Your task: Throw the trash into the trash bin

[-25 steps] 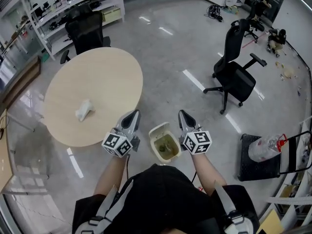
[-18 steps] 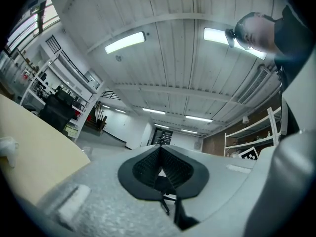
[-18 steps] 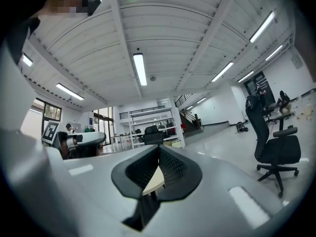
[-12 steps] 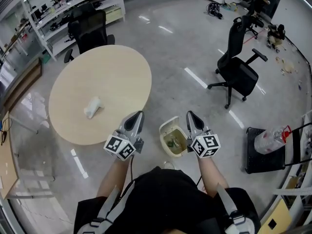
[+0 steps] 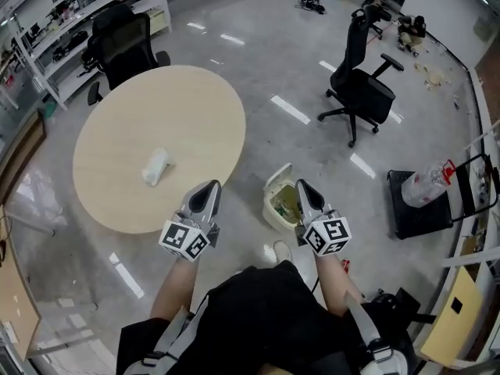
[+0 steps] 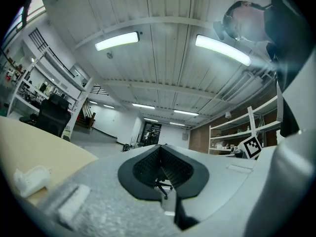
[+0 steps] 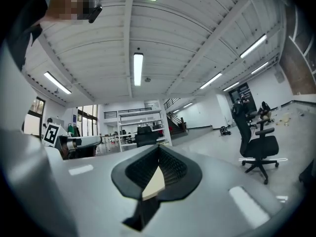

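A crumpled white piece of trash lies on the round beige table; it also shows low at the left of the left gripper view as a white lump. My left gripper is shut and empty, held over the table's near edge, to the right of the trash and apart from it. My right gripper is shut and empty too, held over the floor. The pale open-lidded trash bin stands on the floor between the grippers, partly hidden by the right one. The left gripper's tips and the right gripper's tips meet.
A black office chair stands on the floor at the far right, and another behind the table. White shelving runs along the far left. A black cart with a clear water jug is at the right. The grey floor is glossy.
Both hands moved along with the person toward the table. The bin, which sat midway between the grippers, now lies close beside the right one. Both grippers stay shut.
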Action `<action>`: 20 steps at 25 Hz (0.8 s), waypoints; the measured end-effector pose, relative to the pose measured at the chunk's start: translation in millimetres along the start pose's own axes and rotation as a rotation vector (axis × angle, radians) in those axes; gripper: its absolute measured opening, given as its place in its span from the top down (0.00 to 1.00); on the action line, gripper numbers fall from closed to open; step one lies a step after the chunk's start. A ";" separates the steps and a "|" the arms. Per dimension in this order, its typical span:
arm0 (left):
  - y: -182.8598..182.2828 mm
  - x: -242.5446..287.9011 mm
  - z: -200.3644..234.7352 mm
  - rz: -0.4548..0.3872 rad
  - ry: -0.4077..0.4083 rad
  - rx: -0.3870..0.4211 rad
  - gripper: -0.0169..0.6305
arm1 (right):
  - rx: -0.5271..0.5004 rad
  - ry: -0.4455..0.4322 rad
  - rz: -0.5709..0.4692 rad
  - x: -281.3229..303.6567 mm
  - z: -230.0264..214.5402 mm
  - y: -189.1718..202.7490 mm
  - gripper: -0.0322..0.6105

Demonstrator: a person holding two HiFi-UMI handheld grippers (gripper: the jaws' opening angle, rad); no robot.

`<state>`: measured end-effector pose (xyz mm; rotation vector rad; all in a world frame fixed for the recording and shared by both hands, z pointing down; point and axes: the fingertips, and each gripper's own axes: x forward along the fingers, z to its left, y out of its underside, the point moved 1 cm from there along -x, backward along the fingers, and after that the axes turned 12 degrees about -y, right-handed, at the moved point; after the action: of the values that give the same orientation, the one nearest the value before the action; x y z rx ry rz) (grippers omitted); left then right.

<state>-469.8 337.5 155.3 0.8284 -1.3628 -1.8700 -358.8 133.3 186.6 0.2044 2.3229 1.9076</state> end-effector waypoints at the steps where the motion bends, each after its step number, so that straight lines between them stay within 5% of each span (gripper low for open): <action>1: 1.8 -2.7 -0.3 0.009 0.017 -0.007 0.97 | -0.002 0.019 0.004 -5.1 4.6 0.6 0.94; 20: 32.6 12.3 -53.0 0.087 0.169 -0.048 0.97 | -0.083 0.272 -0.014 -153.1 -37.9 -25.5 0.94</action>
<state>-429.3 291.6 172.0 0.8682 -1.2255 -1.7185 -216.0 63.5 171.0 -0.0862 2.3906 2.1382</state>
